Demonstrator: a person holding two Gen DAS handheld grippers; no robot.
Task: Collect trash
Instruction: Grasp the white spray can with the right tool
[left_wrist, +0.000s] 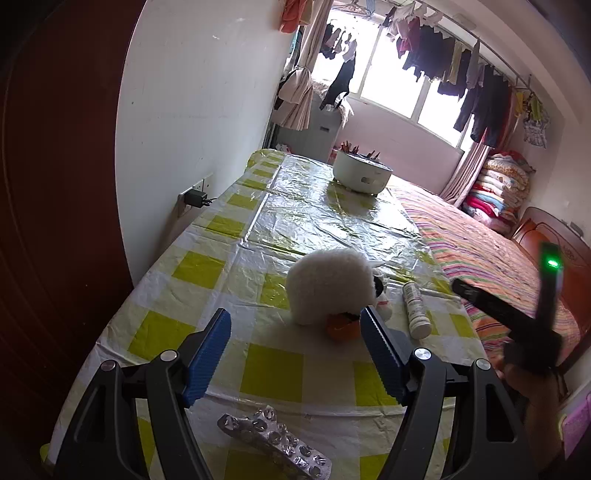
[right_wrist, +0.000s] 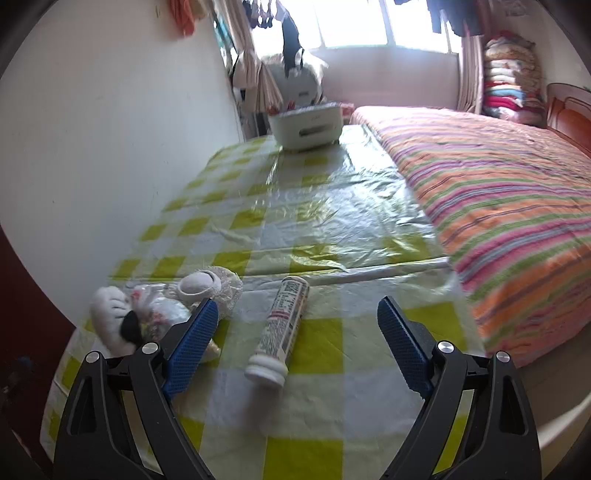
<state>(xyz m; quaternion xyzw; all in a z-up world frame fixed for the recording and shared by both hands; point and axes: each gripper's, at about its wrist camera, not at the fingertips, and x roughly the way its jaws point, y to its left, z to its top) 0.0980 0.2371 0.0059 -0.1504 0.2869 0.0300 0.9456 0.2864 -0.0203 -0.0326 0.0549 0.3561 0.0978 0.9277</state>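
The right gripper (right_wrist: 297, 321) stands wide open and empty above the checked tablecloth (right_wrist: 325, 373), with a white tube (right_wrist: 279, 328) lying between its blue pads, cap end nearest the tool, touched by neither pad. Just beyond its left pad sits a white plush toy (right_wrist: 118, 321). The left gripper (left_wrist: 295, 350) is likewise spread wide and holds nothing: a foil blister pack (left_wrist: 273, 445) lies below its pads, an orange piece (left_wrist: 341, 328) just ahead, and a white basin (left_wrist: 362, 173) far beyond.
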